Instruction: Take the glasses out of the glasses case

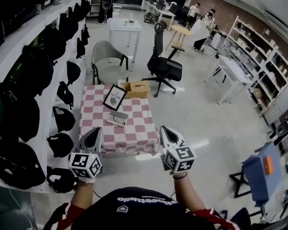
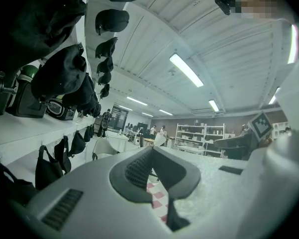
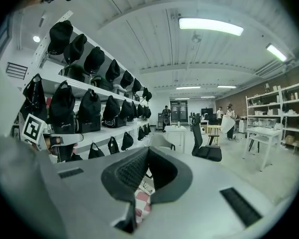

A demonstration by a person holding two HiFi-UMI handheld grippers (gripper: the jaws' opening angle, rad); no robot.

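Observation:
The glasses case [image 1: 117,118], a flat grey box, lies near the middle of the pink-and-white checked table [image 1: 139,128]. From here I cannot tell whether its lid is up, and no glasses show. My left gripper [image 1: 97,131] hovers at the table's near left corner, jaws closed together with nothing between them. My right gripper [image 1: 164,129] hangs off the near right corner, its jaws also meeting and empty. Both are short of the case. In the left gripper view the left gripper [image 2: 151,149] points level across the room; in the right gripper view the right gripper [image 3: 148,150] does much the same.
A framed picture [image 1: 114,97] leans just behind the case, and a wicker basket [image 1: 136,88] sits at the table's far edge. Shelves of black bags [image 1: 36,75] line the left wall. A grey armchair [image 1: 108,59] and a black office chair [image 1: 164,63] stand beyond the table.

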